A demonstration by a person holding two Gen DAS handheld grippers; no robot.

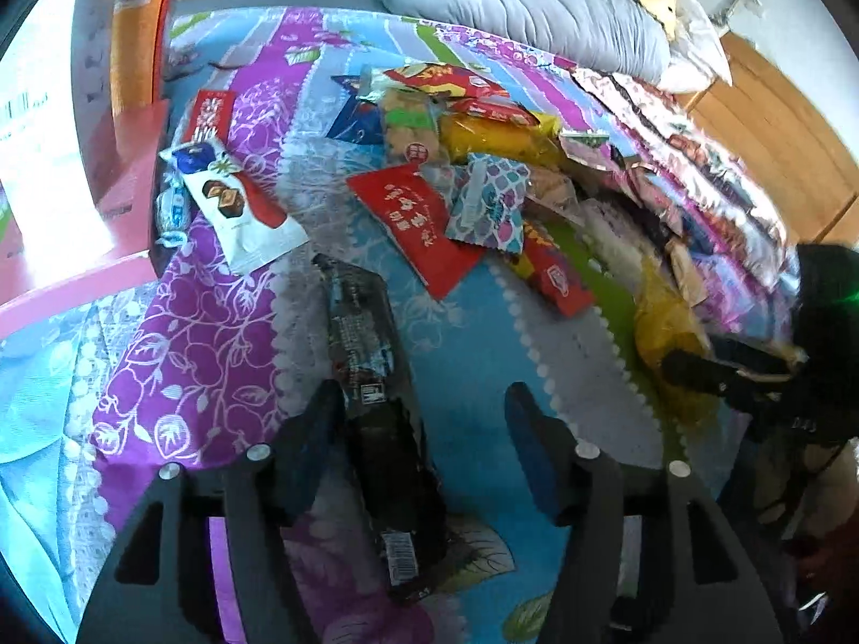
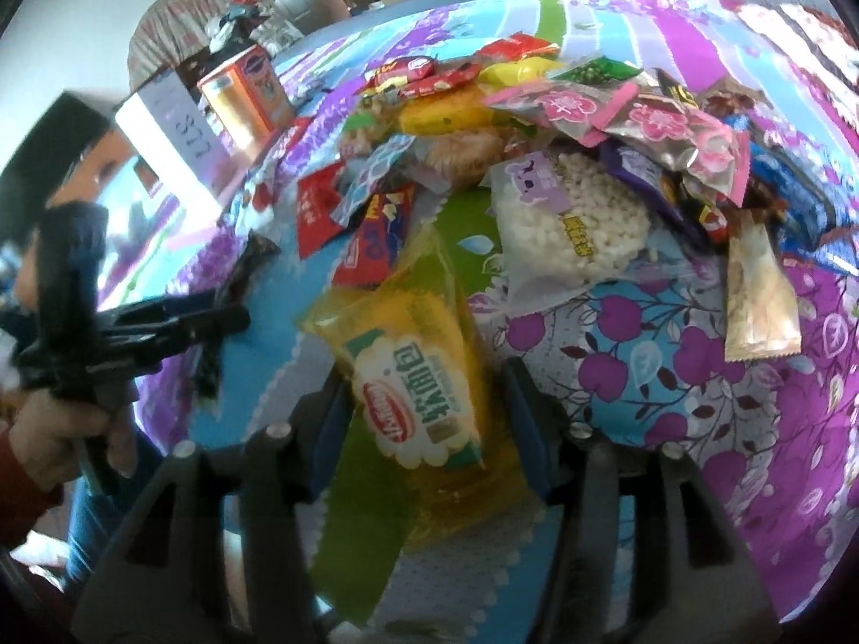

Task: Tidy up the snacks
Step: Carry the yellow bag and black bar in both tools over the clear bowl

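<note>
A heap of snack packets [image 1: 483,150] lies on a flowered bedspread [image 1: 215,322]; it also shows in the right wrist view [image 2: 590,123]. My left gripper [image 1: 424,408] is open, its fingers either side of a long black packet [image 1: 370,370] that lies flat on the spread. My right gripper [image 2: 424,392] is open around a yellow bread packet [image 2: 424,386], which also shows at the right of the left wrist view [image 1: 665,333]. The right gripper shows there too [image 1: 725,375], and the left gripper shows in the right wrist view [image 2: 177,322].
A white chocolate packet [image 1: 241,204], a blue candy [image 1: 172,209] and a red packet [image 1: 209,112] lie apart at the left by a pink box [image 1: 129,161]. An orange carton [image 2: 241,96] stands at the bed's edge. A grey pillow [image 1: 537,5] lies behind the heap.
</note>
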